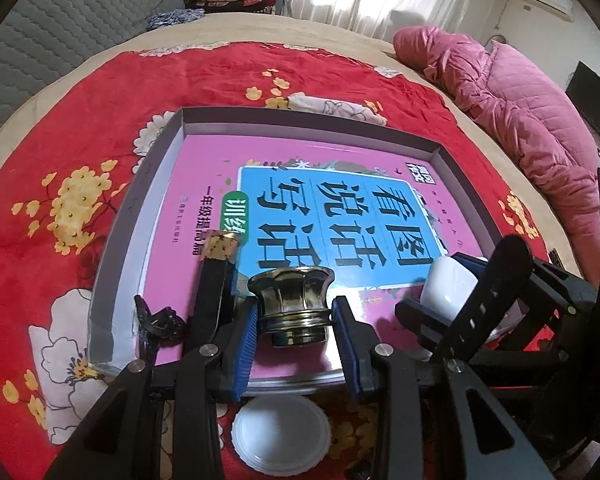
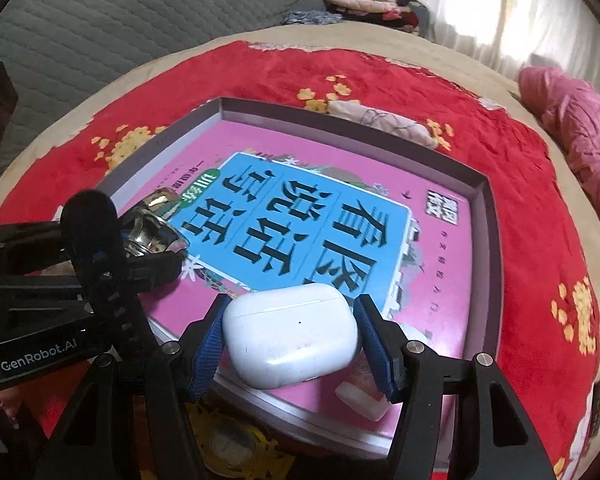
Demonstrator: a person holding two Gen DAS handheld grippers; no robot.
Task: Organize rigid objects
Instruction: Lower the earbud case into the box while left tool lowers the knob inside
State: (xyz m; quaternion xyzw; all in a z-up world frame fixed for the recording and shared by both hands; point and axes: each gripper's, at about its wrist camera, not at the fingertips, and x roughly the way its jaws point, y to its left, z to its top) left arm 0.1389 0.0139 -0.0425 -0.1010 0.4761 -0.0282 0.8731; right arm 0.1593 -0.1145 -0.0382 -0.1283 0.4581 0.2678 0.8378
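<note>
A shallow grey box (image 1: 140, 208) lies on a red flowered blanket with a pink and blue book (image 1: 340, 208) flat inside it. My left gripper (image 1: 296, 316) is shut on a brass fluted cap (image 1: 292, 300), held low over the box's near edge. My right gripper (image 2: 288, 332) is shut on a white earbud case (image 2: 290, 332), just above the book's (image 2: 300, 220) near right corner. The case (image 1: 446, 284) also shows at the right of the left wrist view. In the right wrist view the brass cap (image 2: 148, 234) is at the left.
Inside the box lie a black stick with a gold tip (image 1: 216, 276) and a black hair clip (image 1: 156, 320). A white round lid (image 1: 282, 436) sits on the blanket under my left gripper. A small white and pink block (image 2: 362, 394) rests by the box (image 2: 496, 240) edge. A pink jacket (image 1: 520, 100) lies at the right.
</note>
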